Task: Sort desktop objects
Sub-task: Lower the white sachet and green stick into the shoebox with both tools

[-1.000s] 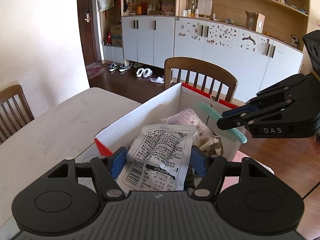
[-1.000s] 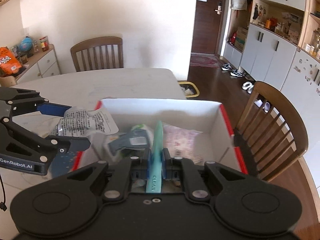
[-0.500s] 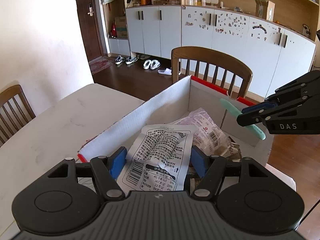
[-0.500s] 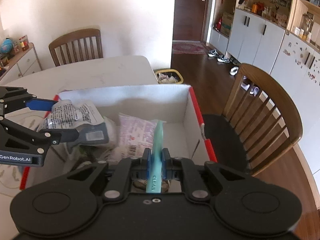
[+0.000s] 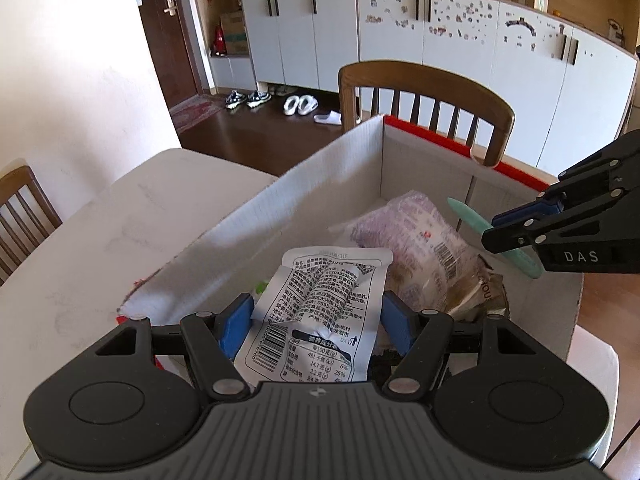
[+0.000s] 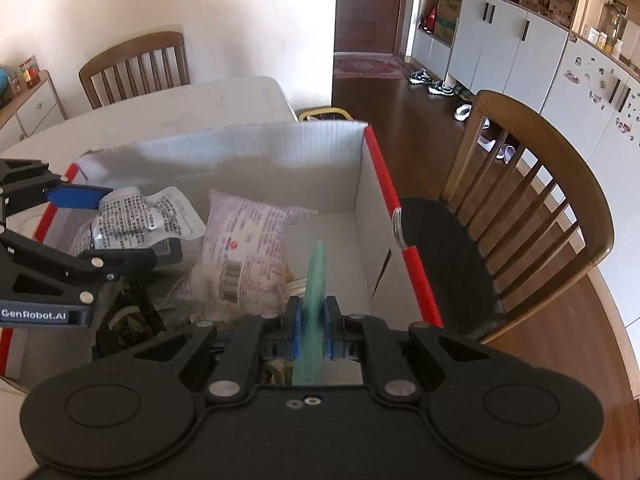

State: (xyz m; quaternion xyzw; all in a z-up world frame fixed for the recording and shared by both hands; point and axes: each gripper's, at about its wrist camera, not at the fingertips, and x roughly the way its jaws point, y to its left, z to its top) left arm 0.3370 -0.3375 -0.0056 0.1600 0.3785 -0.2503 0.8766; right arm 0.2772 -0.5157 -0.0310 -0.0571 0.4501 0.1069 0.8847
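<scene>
In the left wrist view, the left tool at lower centre is clamped on a white printed packet over the white box, which fills mid-frame and holds a purple snack bag; bare desk lies left. In the right wrist view, the right tool at bottom centre is clamped on a teal stick above the box's open right part, beside its red-edged wall and a chair.

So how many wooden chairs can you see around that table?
2. One chair stands just beyond the box's red-edged side; another chair sits at the table's far end by the wall. Others may be out of view.
</scene>
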